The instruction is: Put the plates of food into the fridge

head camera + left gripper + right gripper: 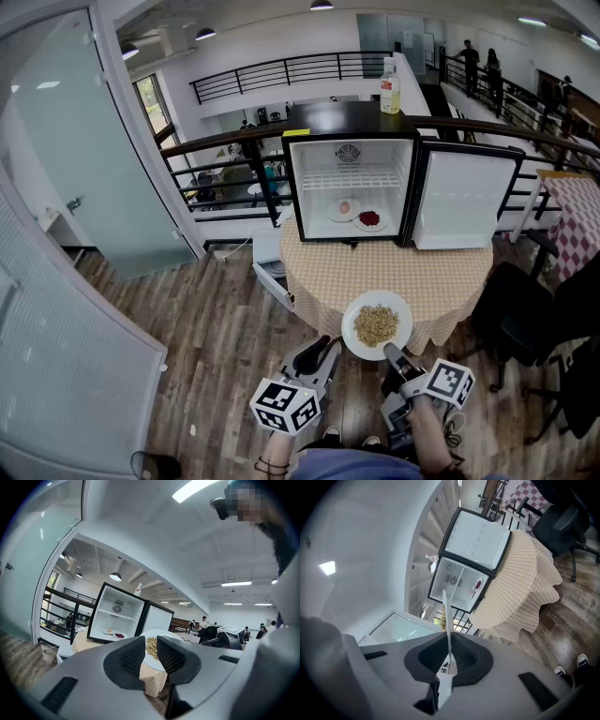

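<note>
The right gripper (389, 352) has its two fingers pressed together on the near rim of a white plate (375, 300). In the right gripper view the plate shows edge-on, pinched between the dark pads. The plate carries a heap of pale noodles (377, 325) and hangs level over the near edge of a round table (422, 281) covered with a tan checked cloth.

The left gripper (151, 645) has its fingers spread a little, with a narrow gap and nothing pinched between them. The plate and noodles show through the gap, farther off. In the head view this gripper sits just left of the plate, near its rim; whether it touches the rim cannot be told.

At the far side of the table stands a small black fridge (349, 192) with a white inside and one wire shelf. Its door (466, 199) is swung open to the right. On the fridge floor lie two small plates side by side: the left plate (344, 210) holds a pale round piece of food, and the right plate (370, 221) holds something dark red. A bottle (390, 89) stands on top of the fridge at the right.

A black chair (520, 309) stands to the right of the table on a wooden floor (216, 319).
</note>
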{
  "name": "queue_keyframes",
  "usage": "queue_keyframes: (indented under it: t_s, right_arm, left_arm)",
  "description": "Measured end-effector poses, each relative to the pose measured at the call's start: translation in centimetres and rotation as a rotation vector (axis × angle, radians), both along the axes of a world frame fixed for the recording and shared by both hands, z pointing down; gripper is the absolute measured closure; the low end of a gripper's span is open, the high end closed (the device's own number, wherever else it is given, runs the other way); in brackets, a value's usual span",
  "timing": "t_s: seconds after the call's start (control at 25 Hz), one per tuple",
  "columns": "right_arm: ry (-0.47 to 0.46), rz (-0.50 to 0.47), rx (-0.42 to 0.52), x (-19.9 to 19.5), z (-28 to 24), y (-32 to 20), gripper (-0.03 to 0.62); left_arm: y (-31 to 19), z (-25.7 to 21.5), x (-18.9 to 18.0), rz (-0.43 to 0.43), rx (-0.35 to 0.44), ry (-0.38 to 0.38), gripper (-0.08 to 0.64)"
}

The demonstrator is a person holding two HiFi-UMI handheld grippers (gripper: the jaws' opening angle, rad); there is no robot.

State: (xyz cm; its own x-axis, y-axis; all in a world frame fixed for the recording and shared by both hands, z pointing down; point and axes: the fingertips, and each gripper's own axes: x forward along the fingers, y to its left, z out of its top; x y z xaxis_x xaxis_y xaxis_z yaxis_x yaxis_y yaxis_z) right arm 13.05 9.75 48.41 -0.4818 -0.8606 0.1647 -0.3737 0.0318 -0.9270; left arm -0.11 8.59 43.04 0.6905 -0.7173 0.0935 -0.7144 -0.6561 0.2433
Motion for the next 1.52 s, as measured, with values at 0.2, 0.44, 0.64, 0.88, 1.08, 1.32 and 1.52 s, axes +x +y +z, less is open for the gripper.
queue_keyframes:
  t_s: [0.2,0.44,0.64,0.88,1.08,1.32,1.52]
  right_arm:
    - [-0.005,0.005,-0.008,0.5,0.2,0.5,0.566]
    - [-0.005,0.006,-0.024,1.3,0.8,2.0,0.566]
    - [-0.017,0.006,-0.043,2.7,1.6,3.5,0.566]
    - [-0.029,0.008,-0.057,4.7,3.0,4.9,0.566]
    - [-0.042,0.011,-0.079,6.4,4.2,5.7,0.566]
    - [-0.055,-0.003,-0.069,7.1,4.2,4.9,0.566]
    - [-0.074,-0.02,-0.063,6.7,4.0,3.5,0.566]
  left_arm:
    - [0.5,0.1,1.2,0.02,0.001,-0.007,0.485]
    - [1.6,0.8,2.5,0.031,-0.013,-0.014,0.485]
    - [2.8,1.2,4.2,0.037,-0.024,-0.008,0.485]
    - [4.3,2.6,6.0,0.026,-0.04,0.006,0.485]
    - [5.6,3.8,7.4,0.03,-0.06,-0.012,0.485]
    - [5.3,3.5,7.6,0.005,-0.059,-0.028,0.485]
    - [4.5,3.8,7.4,-0.008,-0.065,-0.033,0.485]
